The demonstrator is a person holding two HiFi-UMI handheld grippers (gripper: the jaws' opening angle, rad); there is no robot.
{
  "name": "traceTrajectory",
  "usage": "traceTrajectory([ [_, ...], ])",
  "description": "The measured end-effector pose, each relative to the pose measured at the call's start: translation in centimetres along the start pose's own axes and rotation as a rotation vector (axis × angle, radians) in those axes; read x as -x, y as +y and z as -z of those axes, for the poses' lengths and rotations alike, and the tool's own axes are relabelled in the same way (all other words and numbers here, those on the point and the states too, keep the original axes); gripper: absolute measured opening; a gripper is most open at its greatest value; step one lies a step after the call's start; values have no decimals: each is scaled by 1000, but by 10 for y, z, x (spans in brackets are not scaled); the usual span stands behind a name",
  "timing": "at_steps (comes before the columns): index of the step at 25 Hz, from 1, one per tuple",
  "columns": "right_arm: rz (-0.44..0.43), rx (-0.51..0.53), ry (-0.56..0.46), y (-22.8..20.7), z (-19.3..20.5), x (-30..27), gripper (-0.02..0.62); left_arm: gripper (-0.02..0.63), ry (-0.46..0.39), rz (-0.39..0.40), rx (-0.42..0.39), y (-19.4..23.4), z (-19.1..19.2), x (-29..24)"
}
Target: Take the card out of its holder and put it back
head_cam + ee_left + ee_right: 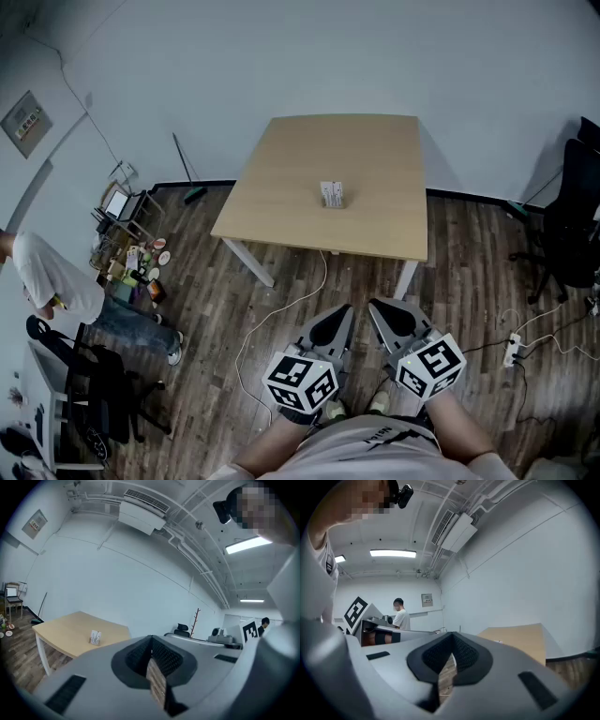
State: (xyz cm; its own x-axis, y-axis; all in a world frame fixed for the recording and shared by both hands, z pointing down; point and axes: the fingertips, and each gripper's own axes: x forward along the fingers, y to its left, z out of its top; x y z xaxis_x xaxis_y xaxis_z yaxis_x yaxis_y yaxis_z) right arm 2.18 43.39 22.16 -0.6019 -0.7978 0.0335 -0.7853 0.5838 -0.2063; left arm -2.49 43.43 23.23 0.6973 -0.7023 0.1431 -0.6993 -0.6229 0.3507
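Observation:
A small white card stands upright in its holder (332,195) near the middle of the light wooden table (281,187). In the left gripper view the card holder (95,637) looks small and far away, and in the right gripper view it (499,641) is only a white speck on the table top. Both grippers hang low in front of the person's body, well short of the table and above the wooden floor. The left gripper (343,312) (151,641) is shut and holds nothing. Beside it, the right gripper (376,306) (452,639) is also shut and holds nothing.
A person in a white shirt (52,277) bends over at the left, near floor clutter (131,258) and a black chair (94,384). Another black chair (572,225) stands at the right. A white cable (281,309) and a power strip (512,349) lie on the floor.

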Motion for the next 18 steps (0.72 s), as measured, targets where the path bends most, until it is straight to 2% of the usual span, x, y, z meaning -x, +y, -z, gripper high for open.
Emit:
traceTrajectory([
  [11,-32,-15,-11,-11,-2,12,12,14,-27,-24,-1,-6,0,-8],
  [18,-28,-38,-50,-36,-1,20,12,14,-48,-96,-15,11,-4,-14],
])
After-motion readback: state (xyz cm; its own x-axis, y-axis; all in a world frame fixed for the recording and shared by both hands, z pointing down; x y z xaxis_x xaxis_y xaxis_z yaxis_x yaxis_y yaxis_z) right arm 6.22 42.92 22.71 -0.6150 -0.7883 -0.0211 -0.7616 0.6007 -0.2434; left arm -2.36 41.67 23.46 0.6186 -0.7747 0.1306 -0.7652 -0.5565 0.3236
